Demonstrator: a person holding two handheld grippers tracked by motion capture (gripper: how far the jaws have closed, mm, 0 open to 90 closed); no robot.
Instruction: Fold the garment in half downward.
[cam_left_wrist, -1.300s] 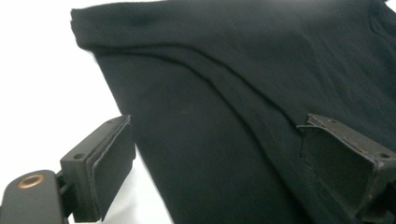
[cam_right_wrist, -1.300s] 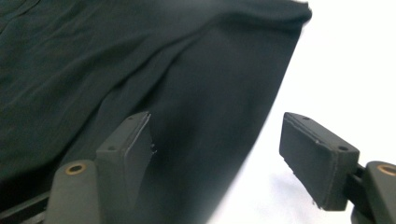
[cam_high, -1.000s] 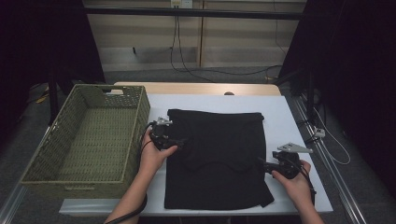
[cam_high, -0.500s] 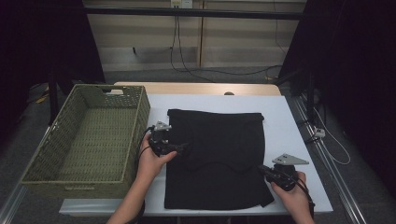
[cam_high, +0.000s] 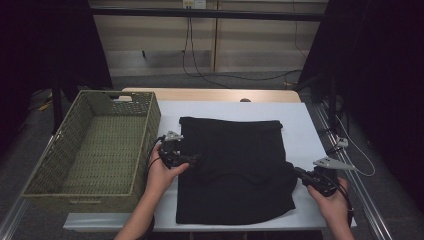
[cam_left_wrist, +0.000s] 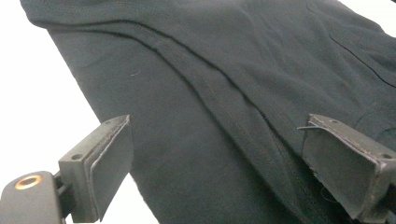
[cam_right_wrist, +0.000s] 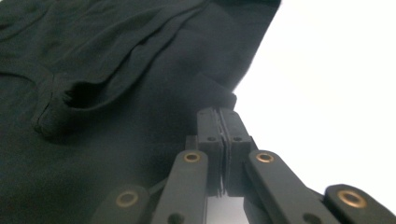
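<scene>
On the white table (cam_high: 305, 127) lies the black garment (cam_high: 235, 165). Right gripper (cam_high: 302, 176) – wide a second ago – has just closed, now clamped on the garment's right edge; left gripper (cam_high: 192, 159) jaws apart over its left edge.

A plain black garment (cam_high: 235, 165) lies on my white table (cam_high: 300, 125), beside an olive-green woven basket (cam_high: 95, 145). My grippers' jaws are black, with brass-coloured rivets on their links.

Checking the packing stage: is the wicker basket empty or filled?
Empty. The high view shows the basket's bare woven floor, and the black garment lies spread on the white table beside it.
</scene>
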